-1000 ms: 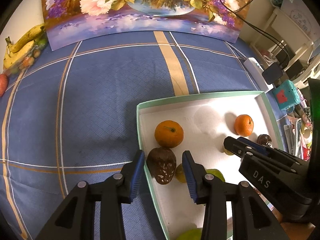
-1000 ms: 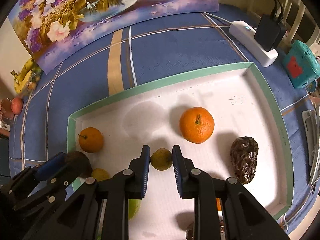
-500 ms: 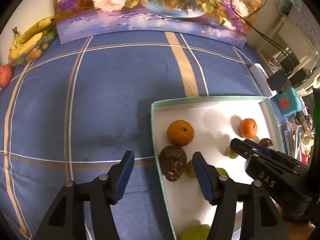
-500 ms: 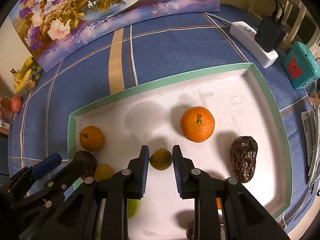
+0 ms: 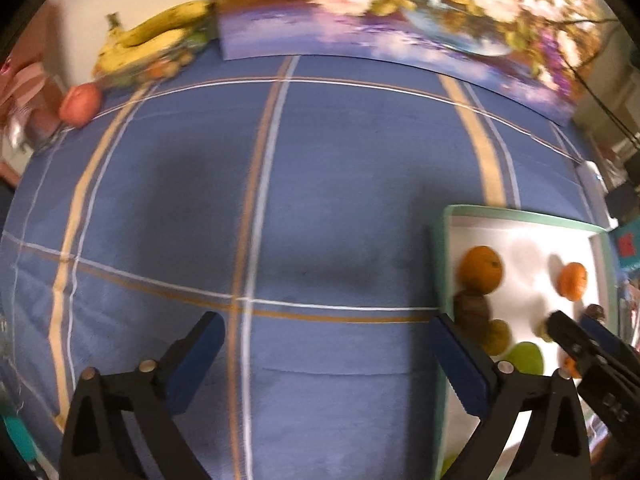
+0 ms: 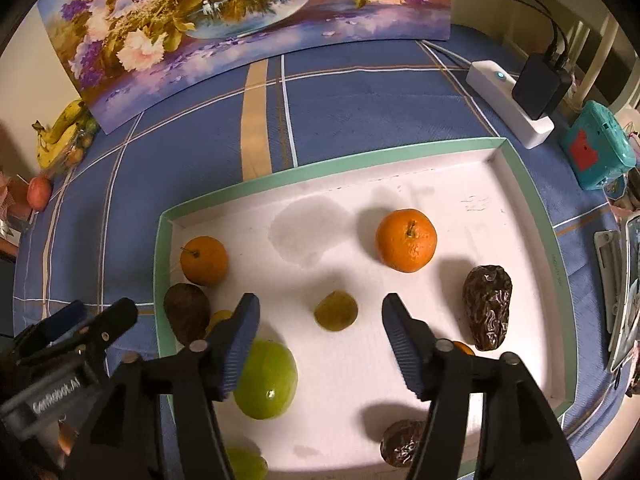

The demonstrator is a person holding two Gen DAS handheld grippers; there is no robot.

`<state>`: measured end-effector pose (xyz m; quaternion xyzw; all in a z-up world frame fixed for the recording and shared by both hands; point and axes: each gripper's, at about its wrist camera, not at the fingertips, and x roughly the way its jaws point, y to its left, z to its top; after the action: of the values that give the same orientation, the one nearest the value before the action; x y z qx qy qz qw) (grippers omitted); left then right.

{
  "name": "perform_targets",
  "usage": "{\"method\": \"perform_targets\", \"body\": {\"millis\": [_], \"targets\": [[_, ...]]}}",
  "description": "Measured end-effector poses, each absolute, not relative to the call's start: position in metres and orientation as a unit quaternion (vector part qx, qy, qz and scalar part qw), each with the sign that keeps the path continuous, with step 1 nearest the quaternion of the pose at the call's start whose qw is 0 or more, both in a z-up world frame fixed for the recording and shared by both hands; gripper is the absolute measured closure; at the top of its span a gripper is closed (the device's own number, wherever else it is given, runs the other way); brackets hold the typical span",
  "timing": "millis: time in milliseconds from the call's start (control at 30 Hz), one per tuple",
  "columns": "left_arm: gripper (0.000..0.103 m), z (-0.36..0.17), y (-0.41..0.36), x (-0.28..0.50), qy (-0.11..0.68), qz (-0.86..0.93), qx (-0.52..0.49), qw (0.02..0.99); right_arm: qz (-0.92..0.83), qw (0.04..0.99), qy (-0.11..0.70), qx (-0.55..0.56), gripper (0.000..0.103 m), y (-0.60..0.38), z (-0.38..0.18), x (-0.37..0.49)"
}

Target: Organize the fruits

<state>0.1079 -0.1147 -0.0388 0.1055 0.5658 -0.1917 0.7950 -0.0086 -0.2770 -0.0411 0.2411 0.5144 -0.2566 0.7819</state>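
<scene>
A white tray with a green rim (image 6: pixel 332 168) holds several fruits: two oranges (image 6: pixel 406 240) (image 6: pixel 204 260), a small yellow-green fruit (image 6: pixel 335 311), a green apple (image 6: pixel 266 380), wrinkled dark fruits (image 6: pixel 488 306) and a brown fruit (image 6: pixel 186 312). My right gripper (image 6: pixel 320 328) is open, its jaws wide apart on either side of the small yellow-green fruit, holding nothing. My left gripper (image 5: pixel 326 356) is open and empty over the blue cloth, left of the tray (image 5: pixel 444 264). It also shows in the right wrist view (image 6: pixel 96 320).
Bananas (image 5: pixel 152 40) and a red fruit (image 5: pixel 80 102) lie at the table's far left corner. A flower painting (image 6: pixel 248 20) stands at the back. A white power strip with a black plug (image 6: pixel 516 100) and a teal device (image 6: pixel 596 152) sit right of the tray.
My right gripper has opened and let go of the small yellow-green fruit. My left gripper has opened wider and swung left, away from the brown fruit in the tray.
</scene>
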Motion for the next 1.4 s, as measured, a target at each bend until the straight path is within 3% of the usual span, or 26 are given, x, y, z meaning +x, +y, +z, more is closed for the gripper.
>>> {"method": "perform_targets", "body": {"millis": [200,700,1400], "targets": [[0.0,-0.041,-0.096,0.113,0.558,-0.152,0.102,0.809,-0.267,0.788,0.503,0.233,0.021,-0.271,-0.037,-0.018],[0.0,-0.043,-0.066,0.118,0.552,-0.102,0.103,0.821,-0.259,0.798,0.491,0.237,0.02,-0.241,-0.036,-0.035],[0.0,0.003,-0.007,0.057,0.508,-0.075,0.125,0.849,-0.246,0.831,0.472,0.163,0.02,-0.167,-0.009,-0.068]]}}
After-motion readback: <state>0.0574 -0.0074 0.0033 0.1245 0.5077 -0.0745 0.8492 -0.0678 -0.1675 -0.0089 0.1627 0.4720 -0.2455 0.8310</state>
